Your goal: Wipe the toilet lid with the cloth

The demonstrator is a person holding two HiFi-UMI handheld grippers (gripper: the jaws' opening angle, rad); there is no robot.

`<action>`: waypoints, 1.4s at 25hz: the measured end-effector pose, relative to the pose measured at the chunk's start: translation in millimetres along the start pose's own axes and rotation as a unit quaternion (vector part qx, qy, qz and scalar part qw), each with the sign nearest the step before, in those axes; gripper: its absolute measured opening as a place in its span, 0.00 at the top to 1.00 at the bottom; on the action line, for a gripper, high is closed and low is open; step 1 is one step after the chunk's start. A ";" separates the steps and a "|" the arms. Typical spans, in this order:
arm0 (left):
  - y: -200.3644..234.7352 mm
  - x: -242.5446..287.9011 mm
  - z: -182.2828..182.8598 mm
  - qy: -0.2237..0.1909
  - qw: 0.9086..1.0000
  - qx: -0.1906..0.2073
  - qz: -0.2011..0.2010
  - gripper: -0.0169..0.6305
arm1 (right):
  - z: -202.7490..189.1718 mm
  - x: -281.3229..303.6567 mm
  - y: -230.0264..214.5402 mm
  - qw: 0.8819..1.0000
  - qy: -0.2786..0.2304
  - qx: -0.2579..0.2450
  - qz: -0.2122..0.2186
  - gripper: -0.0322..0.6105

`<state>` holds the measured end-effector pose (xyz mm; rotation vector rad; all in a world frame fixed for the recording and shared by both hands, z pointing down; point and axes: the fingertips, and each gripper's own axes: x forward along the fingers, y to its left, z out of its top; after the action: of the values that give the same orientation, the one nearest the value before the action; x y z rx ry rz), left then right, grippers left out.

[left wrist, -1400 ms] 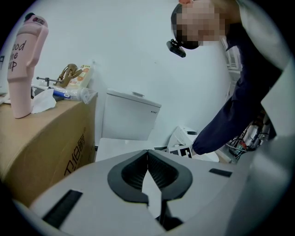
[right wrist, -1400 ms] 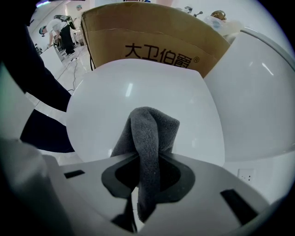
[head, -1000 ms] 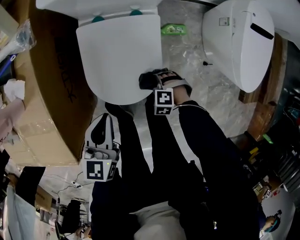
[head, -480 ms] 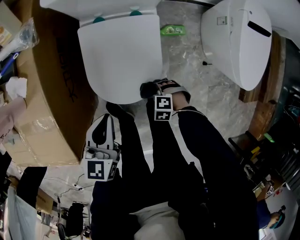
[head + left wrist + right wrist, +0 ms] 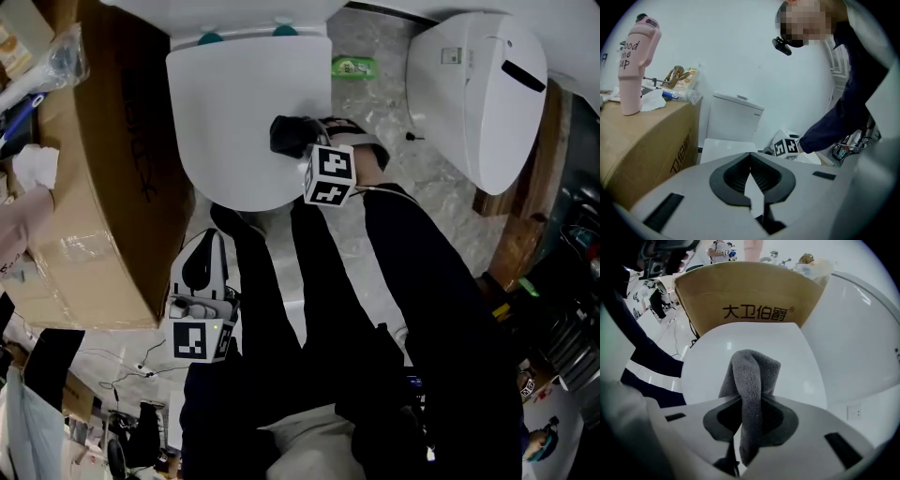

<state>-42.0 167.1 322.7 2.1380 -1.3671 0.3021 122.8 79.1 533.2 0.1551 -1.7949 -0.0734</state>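
Clamping a folded grey cloth (image 5: pixel 752 376), the right gripper (image 5: pixel 749 404) has its jaws drawn in to the cloth's thickness. The fold stands up past the jaw tips and the loose end hangs back through the throat of the jaws. The cloth's bulge rests on the white toilet lid (image 5: pixel 234 112), close to the lid's right edge and about midway along it in the head view. The lid is down, glossy and plain white, with two teal hinge caps (image 5: pixel 208 38) at its rear edge. The right gripper's marker cube (image 5: pixel 330 175) sits just off the lid's right edge. The left gripper (image 5: pixel 750 157) has its jaws brought together, tips meeting, with nothing between them. It is held low beside the person's dark trouser leg, well apart from the lid and pointing toward it. A cardboard box (image 5: pixel 94 187) stands just beside the lid's left edge, with a pink tumbler (image 5: pixel 636 61) upright on its top. A second white toilet (image 5: pixel 478 84) stands well to the right.
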 end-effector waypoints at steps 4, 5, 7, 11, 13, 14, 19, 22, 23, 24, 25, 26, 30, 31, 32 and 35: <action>5.4 0.6 0.4 0.004 1.000 -0.002 0.004 0.95 | 15.2 -6.5 -77.1 0.998 -0.009 -0.005 -0.060 0.84; 6.0 1.1 2.0 0.002 1.000 -0.003 0.002 0.95 | 19.3 -6.7 -93.8 0.997 -0.009 -0.018 -0.070 0.84; 6.7 3.0 8.2 -0.007 1.000 -0.011 0.002 0.95 | 27.3 -5.7 -124.2 0.995 -0.008 -0.047 -0.088 0.84; 13.9 3.6 5.4 0.014 1.000 -0.008 0.025 0.95 | 41.3 -0.9 -170.2 0.992 -0.007 -0.069 -0.110 0.84; 17.3 3.3 6.7 0.016 0.999 -0.010 0.035 0.95 | 49.7 5.6 -186.5 0.990 -0.006 -0.074 -0.117 0.84; 18.4 3.3 7.6 0.017 0.999 -0.012 0.038 0.95 | 53.1 9.9 -192.5 0.990 -0.005 -0.077 -0.119 0.84; 24.8 0.5 3.9 0.022 0.998 -0.026 0.053 0.95 | 61.2 36.2 -202.5 0.990 0.005 -0.078 -0.119 0.84; 25.6 1.9 1.5 0.018 0.998 -0.029 0.058 0.95 | 61.5 48.7 -200.0 0.989 0.014 -0.086 -0.121 0.84; 26.4 2.7 1.2 0.015 0.998 -0.028 0.058 0.95 | 62.0 50.3 -200.5 0.988 0.014 -0.086 -0.125 0.84; 27.7 3.3 1.6 0.010 0.998 -0.028 0.060 0.95 | 62.4 51.0 -200.8 0.988 0.014 -0.084 -0.129 0.84; 29.0 3.4 1.8 0.005 0.998 -0.031 0.062 0.95 | 62.5 51.0 -200.2 0.988 0.014 -0.080 -0.130 0.84; 30.1 3.3 1.4 0.003 0.997 -0.036 0.063 0.95 | 62.0 50.8 -198.2 0.989 0.015 -0.077 -0.129 0.84; 32.9 2.2 -0.1 0.017 0.998 -0.029 0.061 0.95 | 60.2 51.5 -175.4 0.990 0.019 -0.083 -0.113 0.84; 33.0 1.8 1.2 0.017 0.998 -0.026 0.060 0.95 | 60.1 51.9 -168.0 0.990 0.018 -0.086 -0.111 0.84; 33.3 1.4 2.9 0.012 0.998 -0.026 0.061 0.95 | 59.6 52.0 -160.9 0.990 0.017 -0.088 -0.109 0.84; 31.5 -1.2 1.0 0.010 0.998 -0.024 0.059 0.95 | 56.2 50.8 -137.0 0.991 0.017 -0.095 -0.097 0.84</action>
<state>-70.6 157.7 332.3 2.0140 -1.4769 0.3340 65.9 -65.7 551.1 0.1930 -1.7250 -0.3763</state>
